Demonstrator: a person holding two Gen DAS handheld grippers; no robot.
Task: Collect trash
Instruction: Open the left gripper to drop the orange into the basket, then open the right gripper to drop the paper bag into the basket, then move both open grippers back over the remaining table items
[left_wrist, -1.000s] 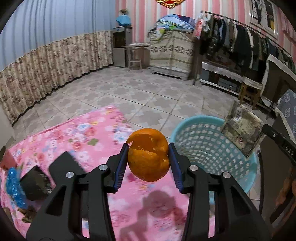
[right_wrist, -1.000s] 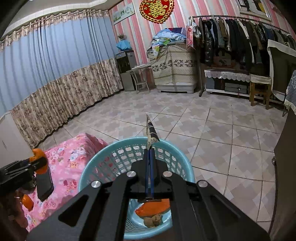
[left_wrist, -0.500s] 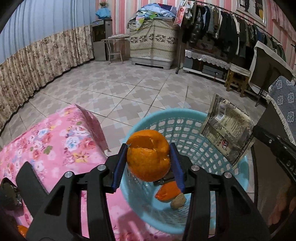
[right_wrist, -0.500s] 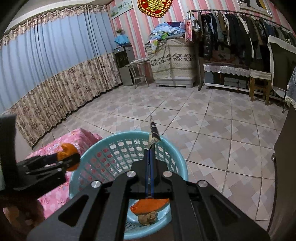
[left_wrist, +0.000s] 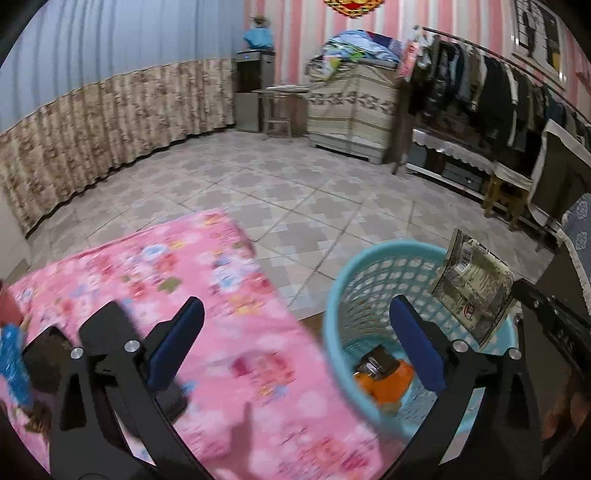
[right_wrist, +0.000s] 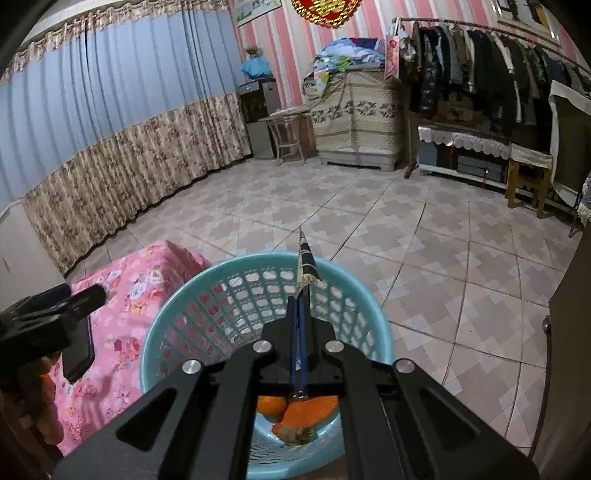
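Orange peel (right_wrist: 271, 405) sat at the bottom of the teal basket (right_wrist: 177, 317), low centre of the right wrist frame, partly hidden behind the right gripper's arms. Beside it lay a flat orange wrapper (right_wrist: 314, 406) and a brownish scrap (right_wrist: 297, 432), touching or overlapping; exact contact was unclear. In the left wrist frame the same pile showed as an orange blur (left_wrist: 388, 380) with a dark piece (left_wrist: 376, 360) on top, lower right, inside the basket (left_wrist: 340, 295).

Right gripper (right_wrist: 300, 291) was above the basket, jaws pinched tight on a flat snack packet (right_wrist: 306, 262), seen edge-on and sticking up past the far rim at frame centre. From the left wrist frame the packet (left_wrist: 476, 291) faced the camera, right side, with printed label and barcode, hanging over the basket's right rim.

Left gripper (left_wrist: 295, 347) had jaws spread wide, nothing between the blue pads (left_wrist: 177, 343). It straddled the gap: left finger over the pink floral cloth (left_wrist: 147, 266), right finger over the basket opening. In the right wrist frame it (right_wrist: 85, 295) appeared at the left edge, over the cloth (right_wrist: 129, 280).

A dark phone-like slab (right_wrist: 77, 347) lay on the cloth, left of the basket. A blue crinkled item (left_wrist: 13, 362) sat at the far left edge of the left wrist frame, blurred. The left view was motion-blurred in the lower half.

The basket stood on the tiled floor (right_wrist: 406, 229), just beside the cloth's edge.
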